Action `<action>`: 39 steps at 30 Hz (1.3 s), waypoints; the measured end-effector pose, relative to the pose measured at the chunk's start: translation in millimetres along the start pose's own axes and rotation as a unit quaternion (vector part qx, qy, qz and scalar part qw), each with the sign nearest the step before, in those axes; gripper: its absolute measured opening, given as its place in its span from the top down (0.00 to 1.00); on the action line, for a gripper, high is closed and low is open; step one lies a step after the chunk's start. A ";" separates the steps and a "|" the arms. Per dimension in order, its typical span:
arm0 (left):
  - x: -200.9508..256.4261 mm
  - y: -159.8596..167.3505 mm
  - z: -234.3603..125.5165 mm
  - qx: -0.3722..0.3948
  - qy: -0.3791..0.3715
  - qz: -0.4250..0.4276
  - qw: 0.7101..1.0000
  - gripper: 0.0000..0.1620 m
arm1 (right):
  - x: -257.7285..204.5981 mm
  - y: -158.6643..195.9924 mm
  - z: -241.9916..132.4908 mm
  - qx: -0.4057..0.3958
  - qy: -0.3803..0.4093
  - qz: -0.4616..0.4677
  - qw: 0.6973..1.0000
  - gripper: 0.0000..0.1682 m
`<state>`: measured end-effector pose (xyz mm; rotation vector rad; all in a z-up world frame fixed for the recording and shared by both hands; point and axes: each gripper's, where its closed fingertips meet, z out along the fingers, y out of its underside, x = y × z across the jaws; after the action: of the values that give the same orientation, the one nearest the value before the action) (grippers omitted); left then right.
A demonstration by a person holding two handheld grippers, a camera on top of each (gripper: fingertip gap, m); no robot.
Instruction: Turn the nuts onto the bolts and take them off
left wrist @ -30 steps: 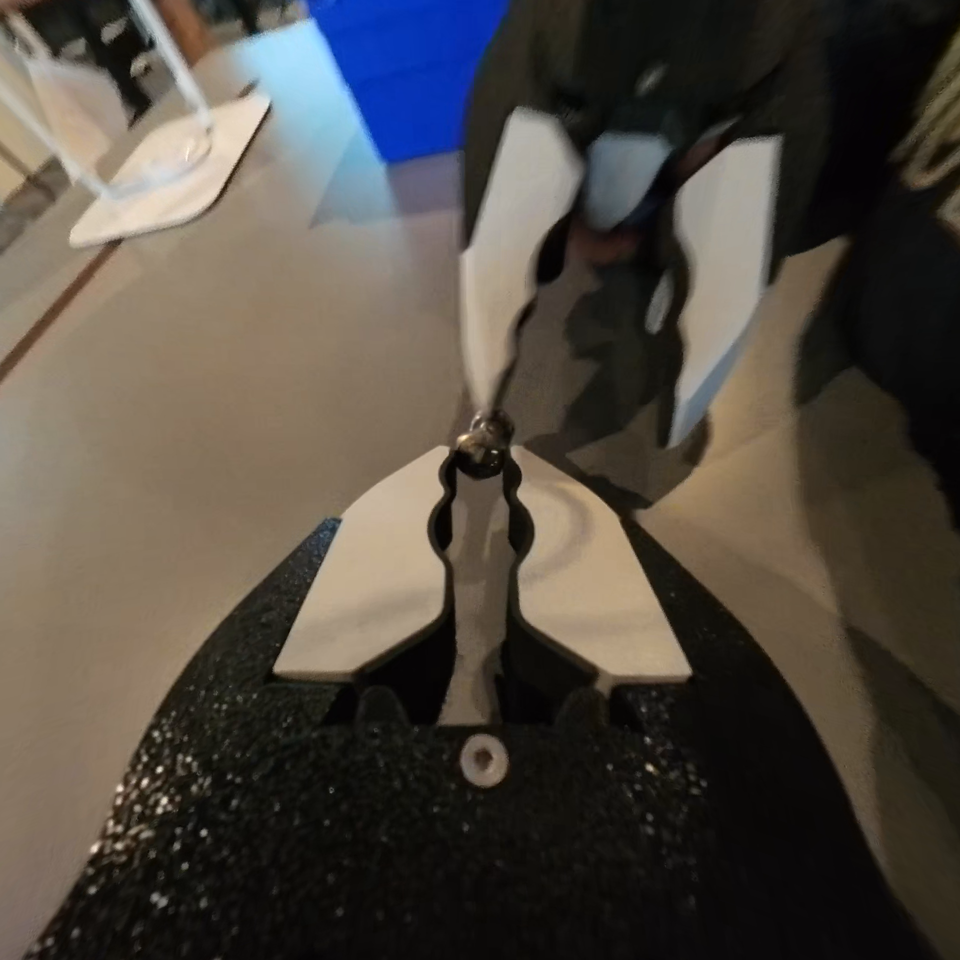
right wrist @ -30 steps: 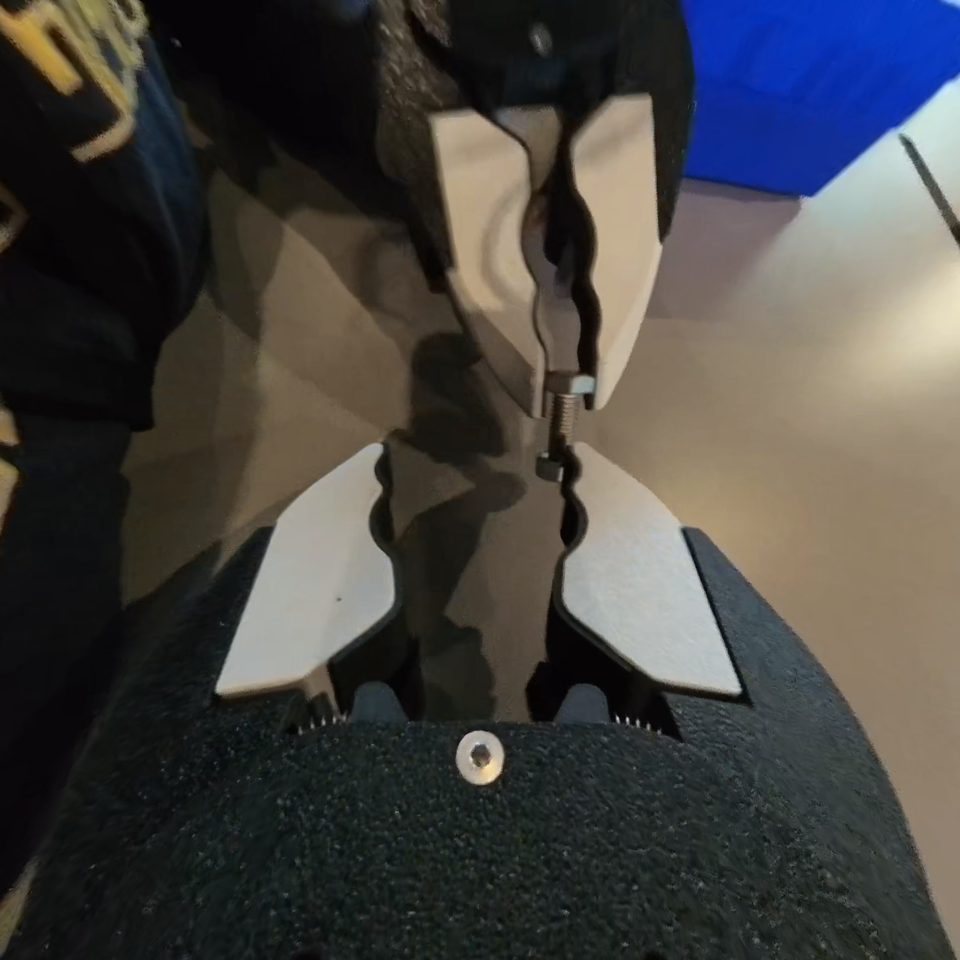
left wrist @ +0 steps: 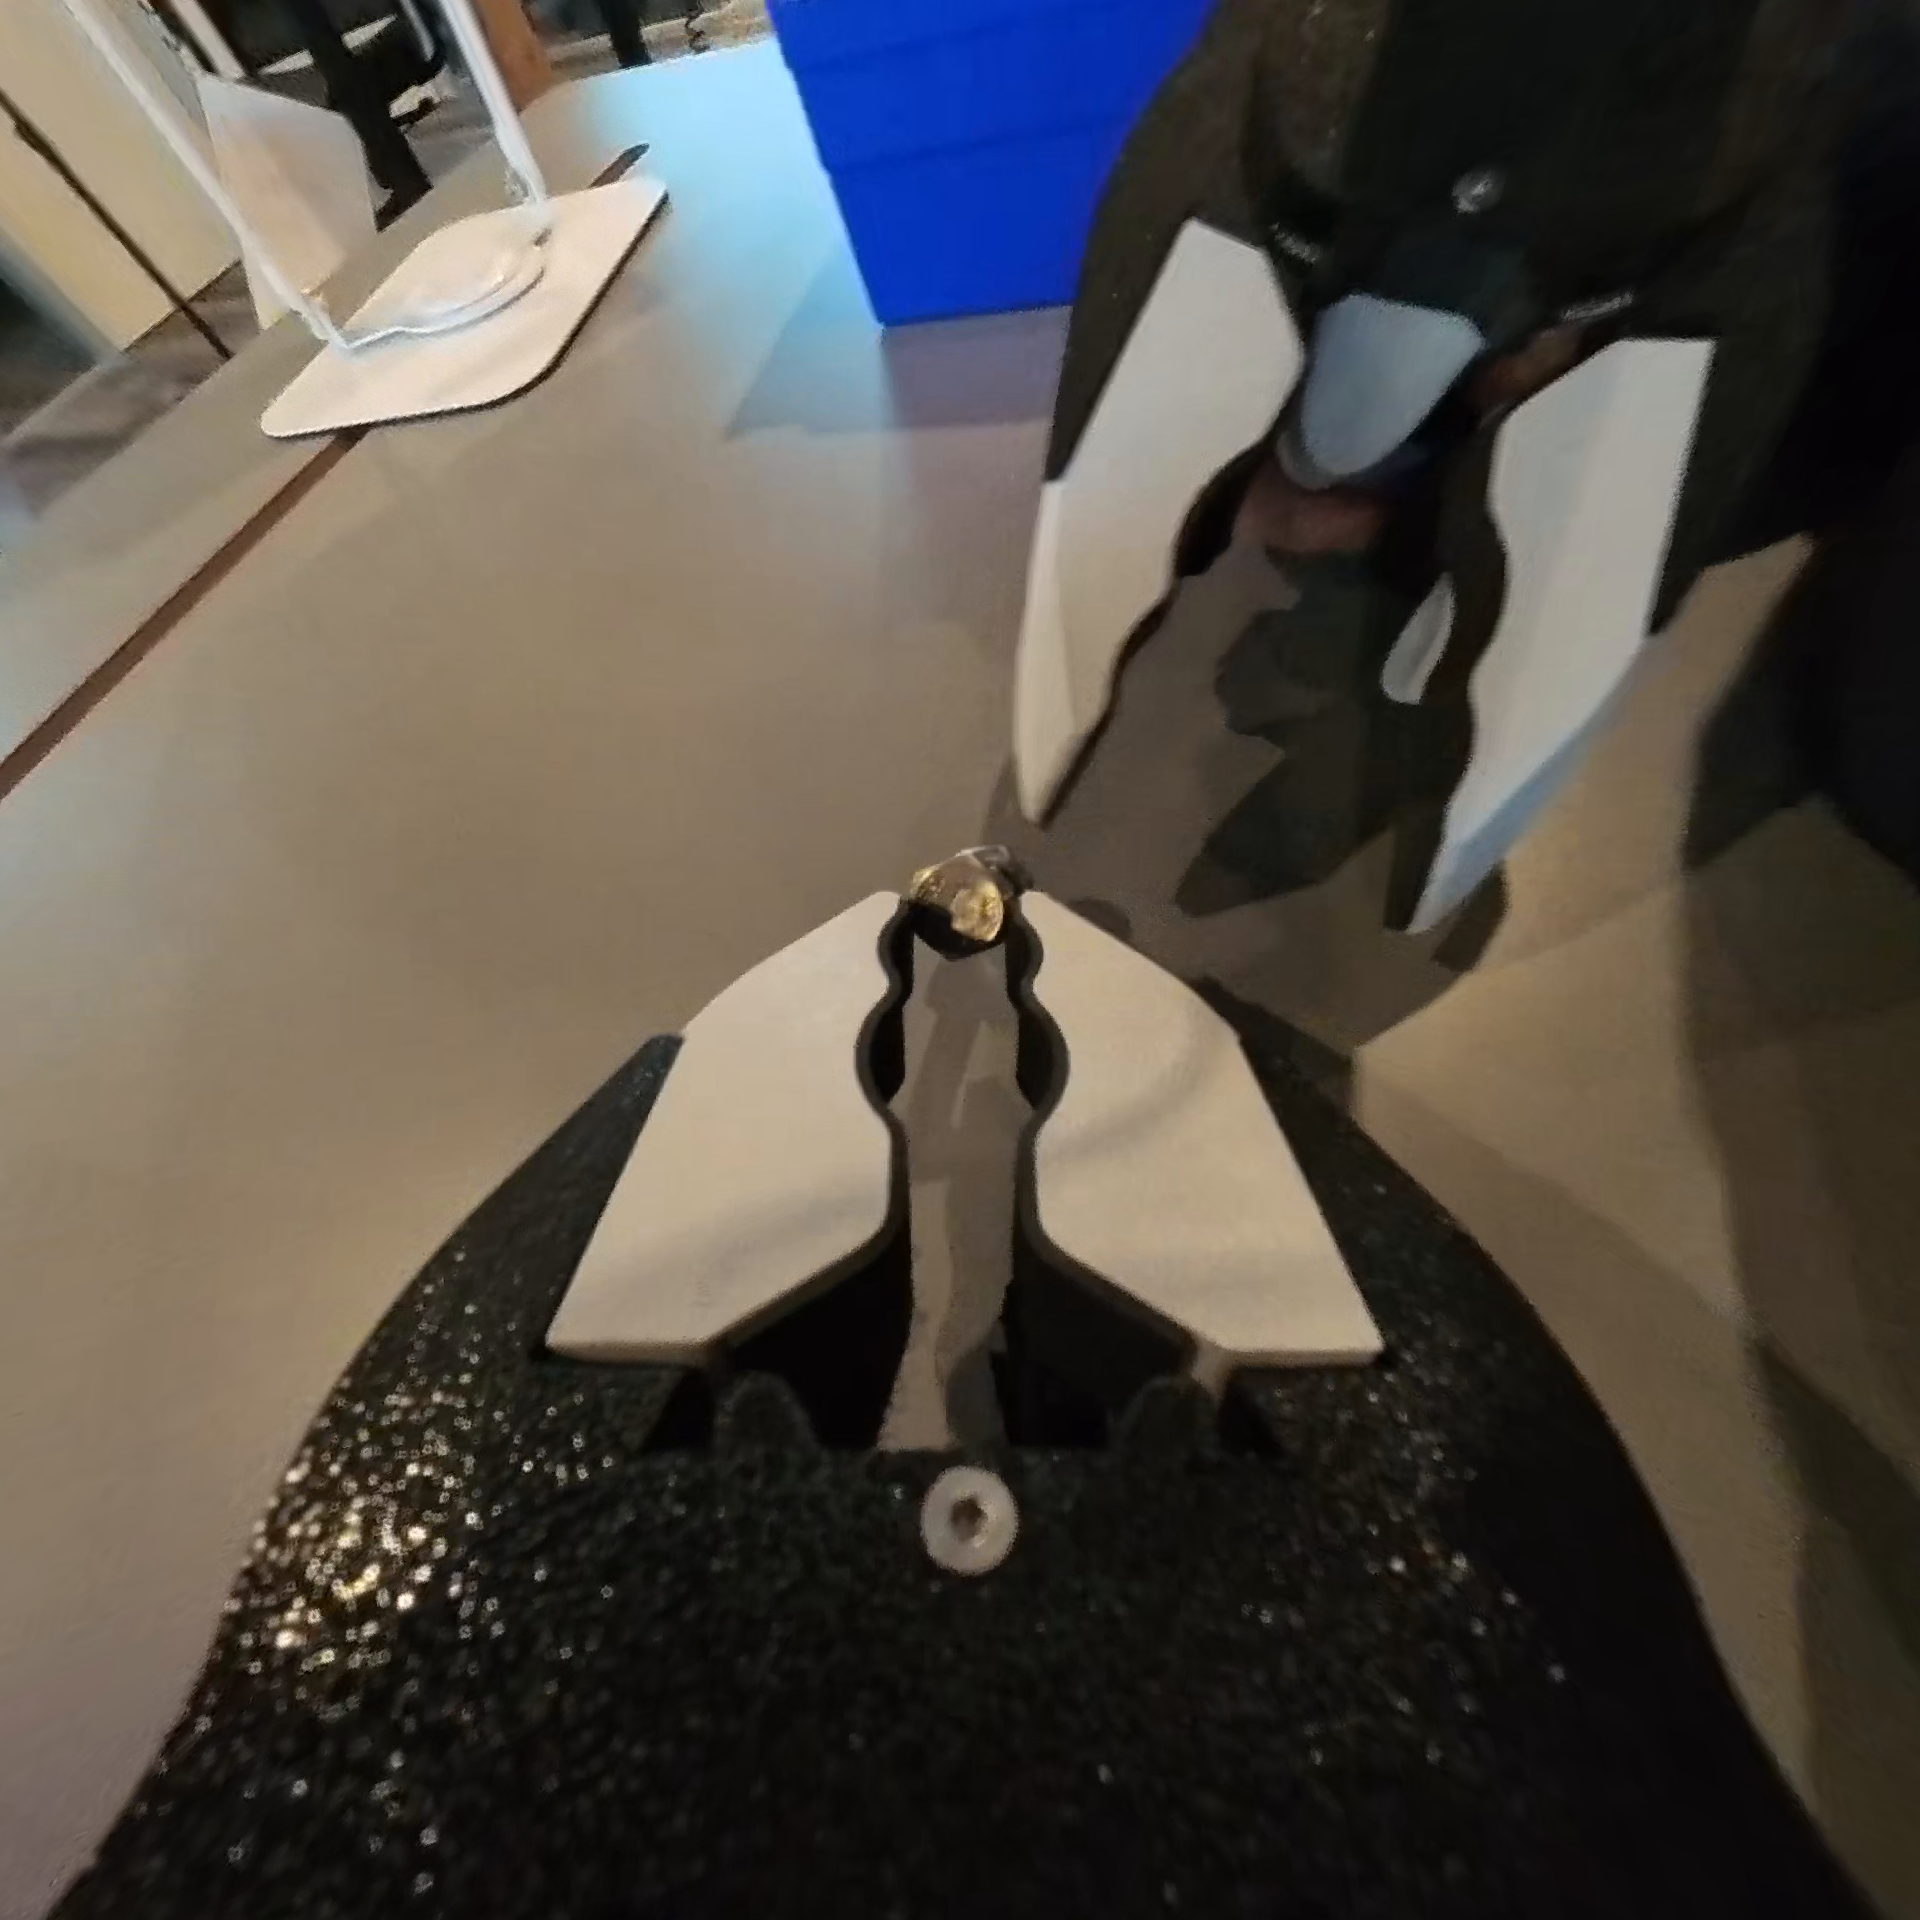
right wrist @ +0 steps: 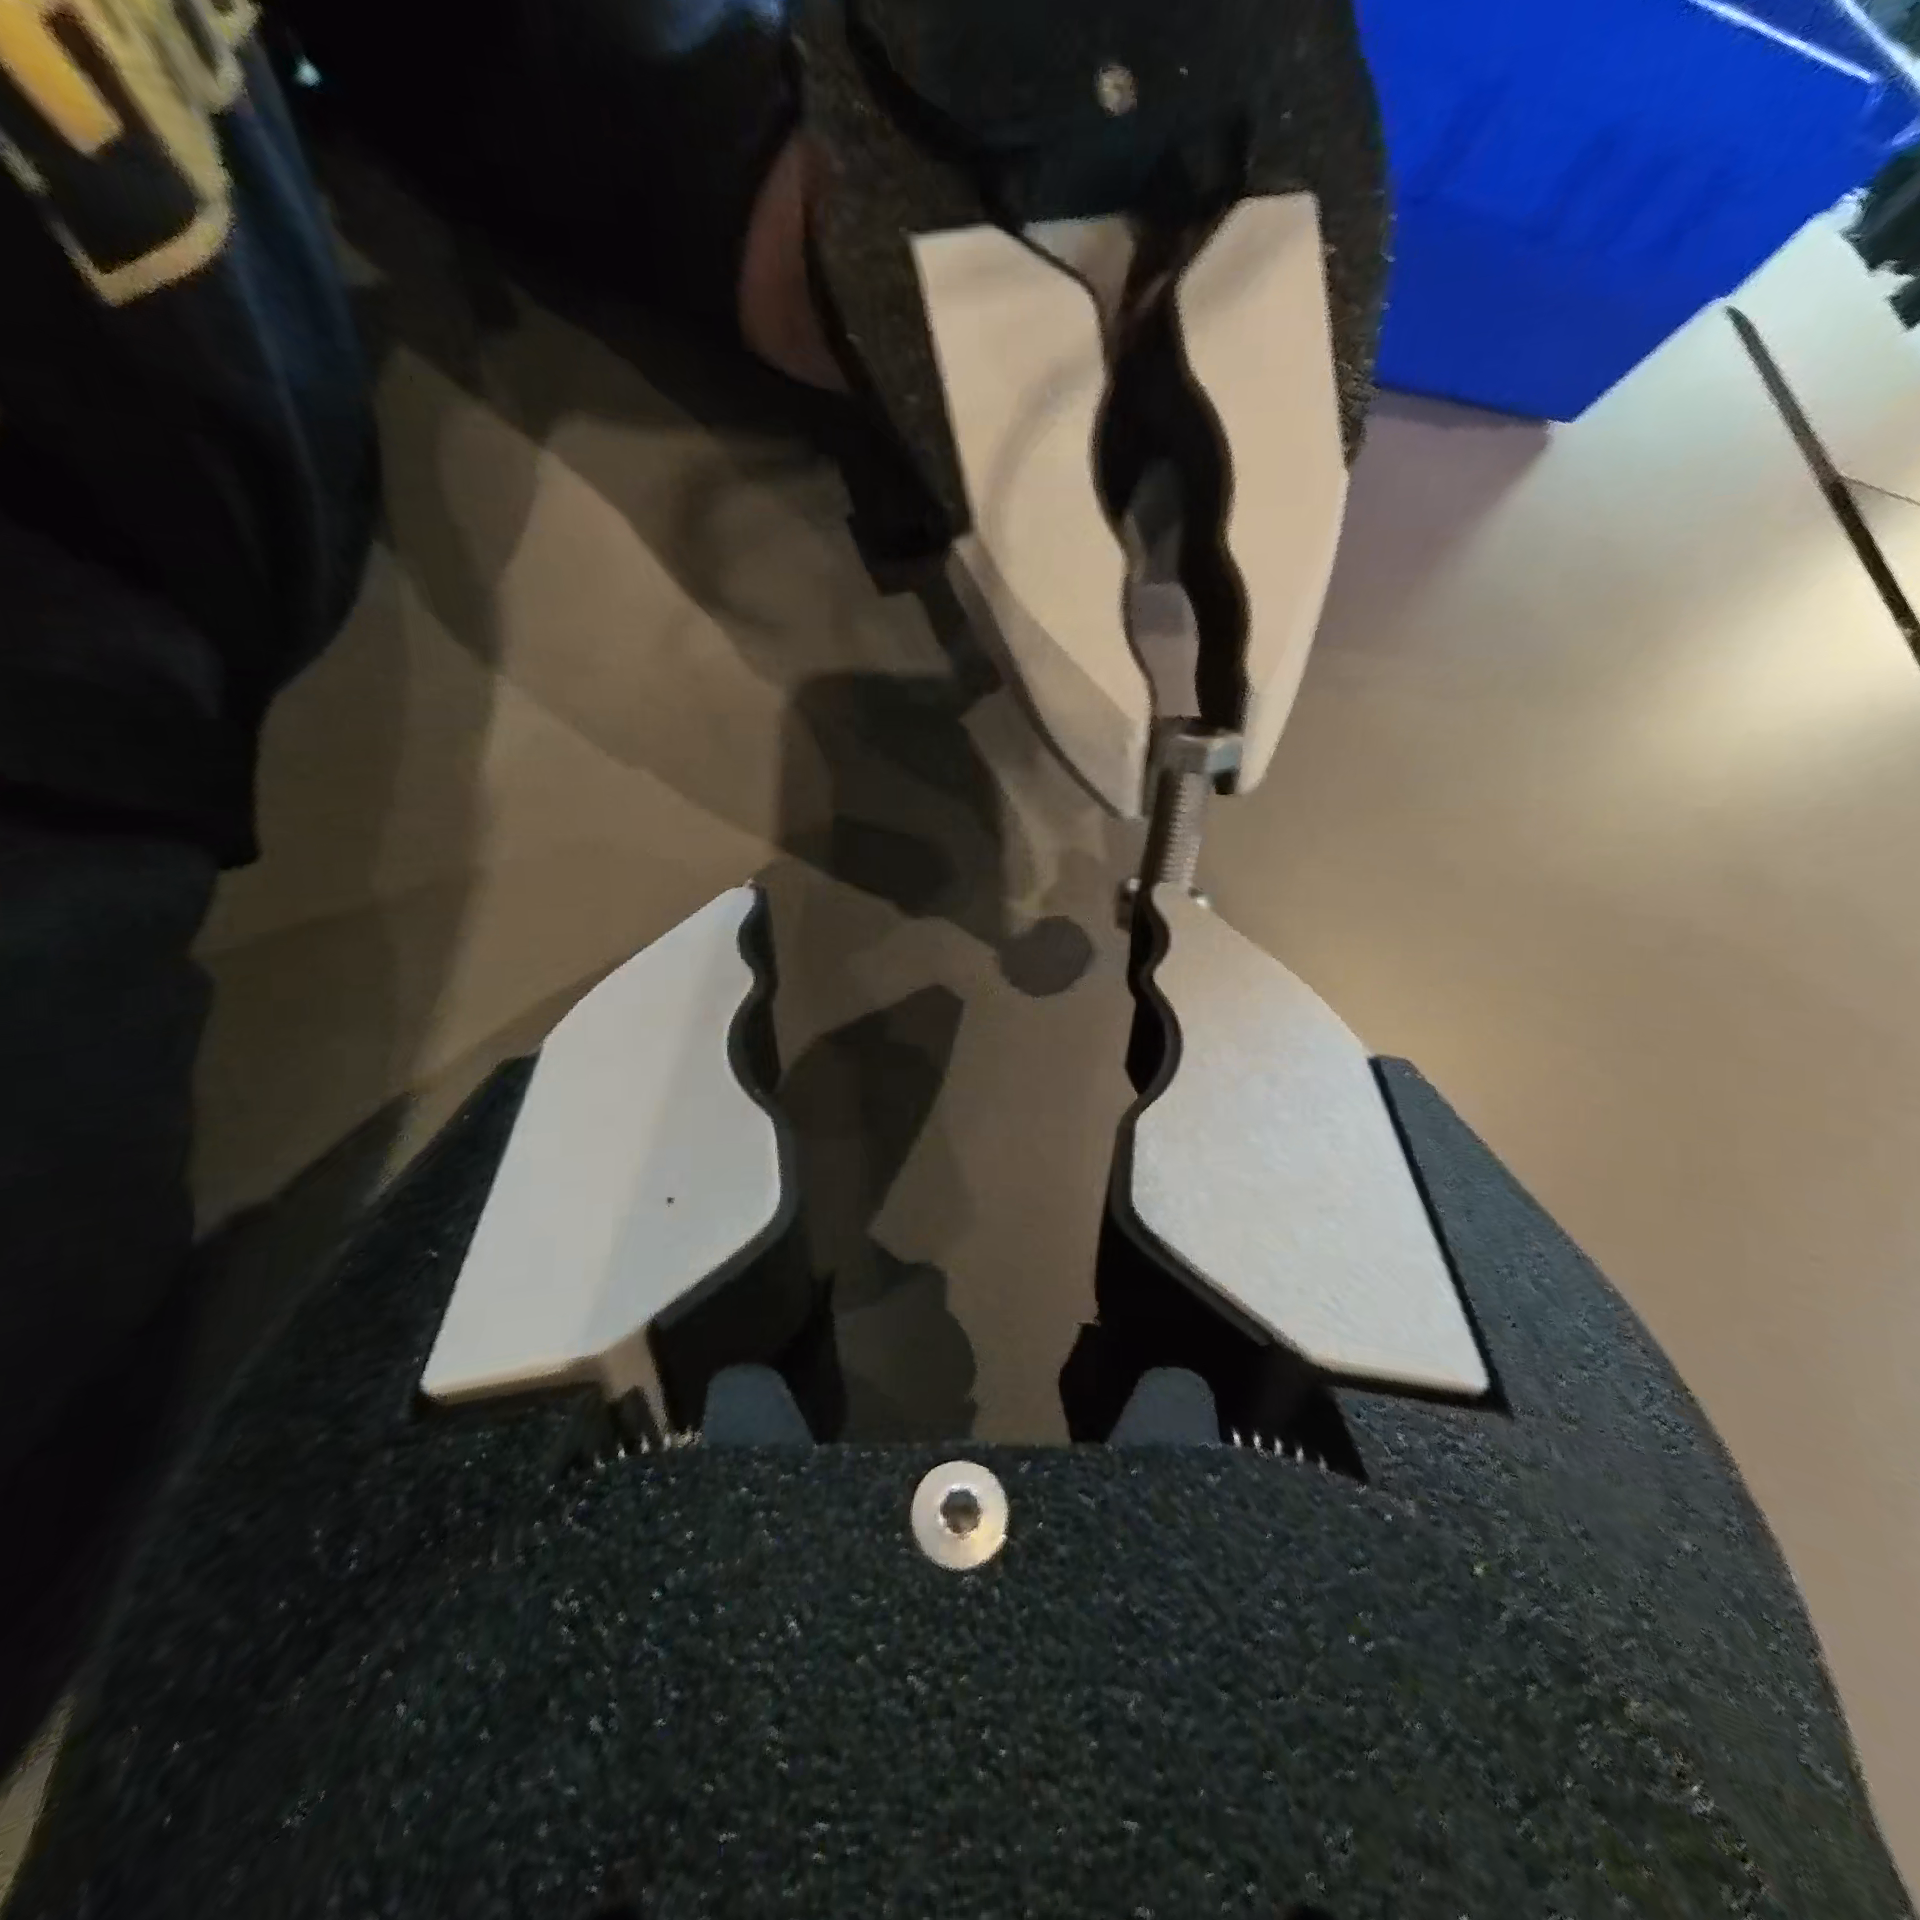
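left gripper (left wrist: 961,920) clamped on bolt (right wrist: 1179,805) head, steadying it above table (left wrist: 416,831) | right gripper (right wrist: 951,920) spread; one fingertip beside nut (right wrist: 1138,891) at shank end | likely re-gripping between turns

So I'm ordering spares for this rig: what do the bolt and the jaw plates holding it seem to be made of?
The bolt looks like bare metal, probably steel: silvery, with glinting threads and a bright square-edged head. The plates of the left gripper, shut on it, look like matte pale plastic, perhaps printed: flat, dull and without shine. The black housing behind them has a grainy, speckled finish, probably plastic too.
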<state>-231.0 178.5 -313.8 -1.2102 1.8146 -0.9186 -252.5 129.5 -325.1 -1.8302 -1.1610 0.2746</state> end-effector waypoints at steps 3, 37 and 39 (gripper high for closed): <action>10.9 -0.9 1.1 0.003 0.020 0.035 0.999 0.90 | 4.9 3.0 2.0 -0.004 0.011 0.013 1.000 0.58; 16.0 -3.8 -1.1 0.026 0.017 0.060 0.998 0.90 | 21.9 24.0 10.9 -0.049 0.040 0.032 0.998 0.68; 9.6 -3.2 -1.7 0.025 0.003 0.045 0.999 0.90 | 29.6 26.6 11.2 -0.057 0.058 0.049 0.995 0.73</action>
<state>-233.7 168.7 -312.1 -1.0876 1.8247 -0.9118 -227.6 156.4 -344.3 -1.9794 -1.0253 0.1588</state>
